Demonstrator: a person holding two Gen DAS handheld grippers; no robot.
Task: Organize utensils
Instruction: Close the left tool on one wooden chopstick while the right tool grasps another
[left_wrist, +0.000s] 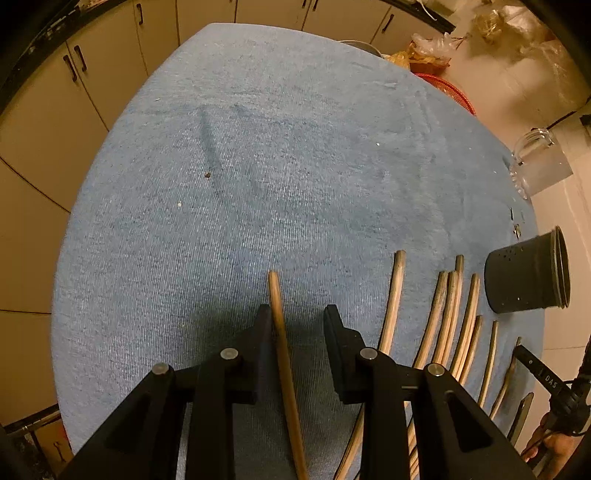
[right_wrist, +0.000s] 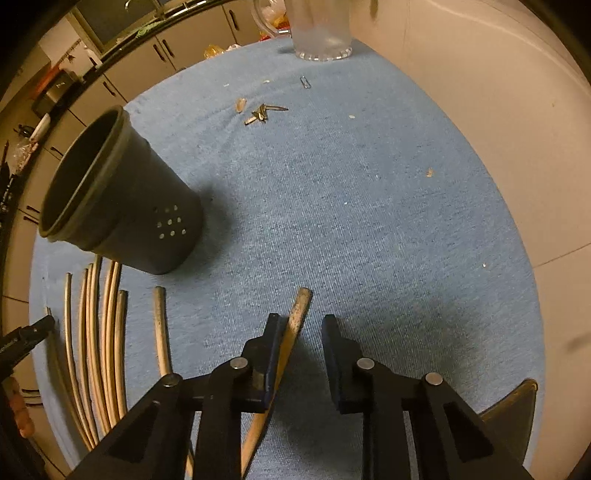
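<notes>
Wooden chopstick (left_wrist: 280, 332) lies between parted left gripper (left_wrist: 297, 314) jaws; right gripper (right_wrist: 300, 321) likewise over another stick (right_wrist: 297, 317)

chopsticks (right_wrist: 161, 328): at least 8, left ones partly hidden | dark holder cup (right_wrist: 122, 199): 1 | glass jug (right_wrist: 321, 33): 1 | paperclip (right_wrist: 305, 82): 1

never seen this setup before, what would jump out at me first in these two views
Most striking is the row of wooden chopsticks laid side by side on the blue cloth, with a dark perforated holder standing just beyond their tips. Next come the black grippers: the left gripper has one stray chopstick between its fingers, and the right gripper straddles another chopstick. A clear glass jug stands at the cloth's far edge.
</notes>
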